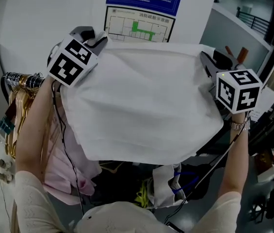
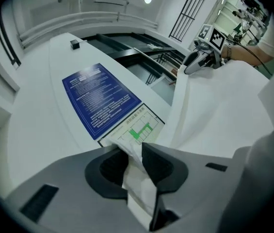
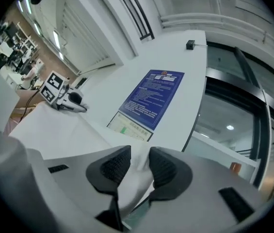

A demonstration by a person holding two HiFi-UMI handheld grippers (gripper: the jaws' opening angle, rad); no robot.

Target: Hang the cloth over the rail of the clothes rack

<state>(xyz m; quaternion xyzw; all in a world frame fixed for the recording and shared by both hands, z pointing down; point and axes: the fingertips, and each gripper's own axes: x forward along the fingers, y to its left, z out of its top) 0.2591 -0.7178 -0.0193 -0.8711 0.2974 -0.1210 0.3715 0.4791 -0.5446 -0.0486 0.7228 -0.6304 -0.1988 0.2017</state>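
Note:
A white cloth (image 1: 141,101) hangs spread wide between my two grippers, in front of a white pillar. My left gripper (image 1: 98,37) is at its top left corner. In the left gripper view the corner (image 2: 136,176) lies between the jaws of the left gripper (image 2: 134,149), against the right pad, with a gap at the left pad. My right gripper (image 1: 207,62) has the top right corner; in the right gripper view its pads (image 3: 162,166) pinch bunched cloth (image 3: 137,171). The rack's rail (image 1: 23,79) shows only at the left, with hangers; the cloth hides the rest.
A pink garment (image 1: 61,164) hangs from the hangers at the left, beneath my left arm. A blue notice and a floor plan (image 1: 139,25) are on the pillar behind the cloth. Dark clutter and a bag (image 1: 168,186) lie on the floor below.

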